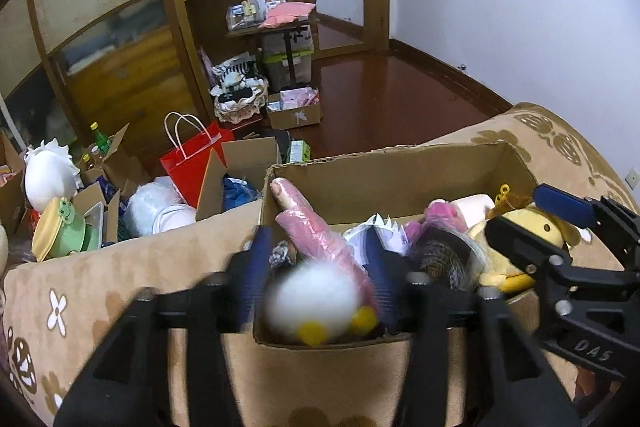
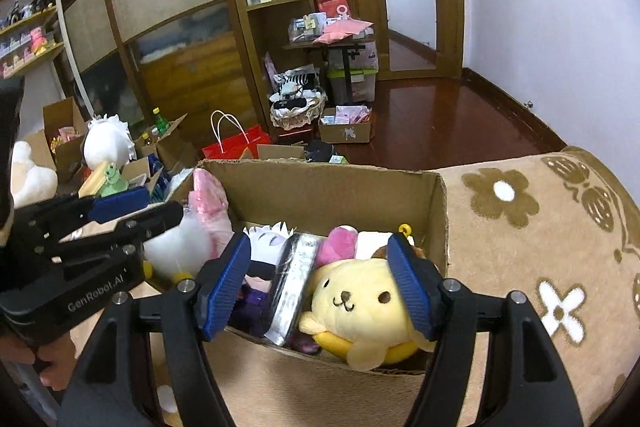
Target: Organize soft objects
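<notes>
- Left tongs point(image 1: 320, 287) are spread wide over the near left corner of the box point(image 1: 400, 175), gripping nothing.
- A white plush point(image 1: 316, 301) with yellow feet sits between those blue pads point(image 1: 256, 267), blurred; the left-wrist view does not show whether the pads touch it.
- From the right-wrist view the white plush point(image 2: 180, 247) lies just below the left tongs point(image 2: 148, 207), against the box's left wall.
- Right tongs point(image 2: 320, 283) are also released, jaws wide apart, poised over the right half of the box point(image 2: 328, 183).
- The yellow dog point(image 2: 356, 303) lies between the right pads point(image 2: 408, 287), face up, at the box's near right corner; the right pad is at its head, the left pad well clear.
- A pink plush point(image 1: 312, 223) leans up the box's left wall, behind the white one.
- A white-haired doll point(image 2: 268, 239) and a wrapped packet point(image 2: 296, 275) are wedged mid-box, beside the dog.
- The box stands on a tan flowered cover point(image 2: 520, 227).
</notes>
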Tool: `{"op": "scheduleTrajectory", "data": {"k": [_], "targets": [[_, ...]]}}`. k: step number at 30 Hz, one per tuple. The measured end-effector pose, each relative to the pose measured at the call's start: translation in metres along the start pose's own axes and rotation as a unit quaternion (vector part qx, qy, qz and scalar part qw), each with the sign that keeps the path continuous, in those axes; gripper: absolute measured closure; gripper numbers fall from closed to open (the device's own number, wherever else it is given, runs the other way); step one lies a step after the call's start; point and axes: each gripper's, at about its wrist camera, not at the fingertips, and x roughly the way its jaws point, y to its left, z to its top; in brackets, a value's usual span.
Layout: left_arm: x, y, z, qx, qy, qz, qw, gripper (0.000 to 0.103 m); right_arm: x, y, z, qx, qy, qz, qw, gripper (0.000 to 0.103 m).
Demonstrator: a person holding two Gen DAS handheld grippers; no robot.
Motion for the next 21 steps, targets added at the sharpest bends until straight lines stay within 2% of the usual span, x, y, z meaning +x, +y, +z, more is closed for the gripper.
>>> {"op": "scheduleTrajectory", "data": {"k": [2, 5, 8, 11, 16, 21], "targets": [[-0.006, 0.001, -0.001, -0.002, -0.008, 0.006, 1.0000, 0.041, -0.006, 0.000, 0.001, 0.009, -0.002, 0.004, 1.000, 0.027], [-0.015, 0.004, -0.001, -0.006, -0.002, 0.007, 1.0000, 0.036, -0.016, 0.001, 0.002, 0.011, -0.006, -0.004, 1.000, 0.013], [-0.031, 0.009, 0.000, -0.011, -0.011, 0.013, 0.9998, 0.026, -0.034, 0.004, 0.007, 0.007, -0.017, -0.006, 1.000, 0.010], [-0.051, 0.012, 0.002, -0.007, -0.026, 0.020, 0.9994, 0.016, -0.053, 0.008, 0.013, 0.001, -0.029, -0.011, 1.000, 0.000], [-0.096, 0.015, 0.001, 0.002, -0.060, 0.033, 0.9977, 0.004, -0.089, 0.011, 0.018, -0.003, -0.057, -0.021, 0.998, 0.000], [-0.134, 0.017, -0.007, 0.010, -0.085, 0.036, 0.9957, 0.001, -0.126, 0.012, 0.017, -0.003, -0.080, -0.028, 0.996, 0.000]]}}
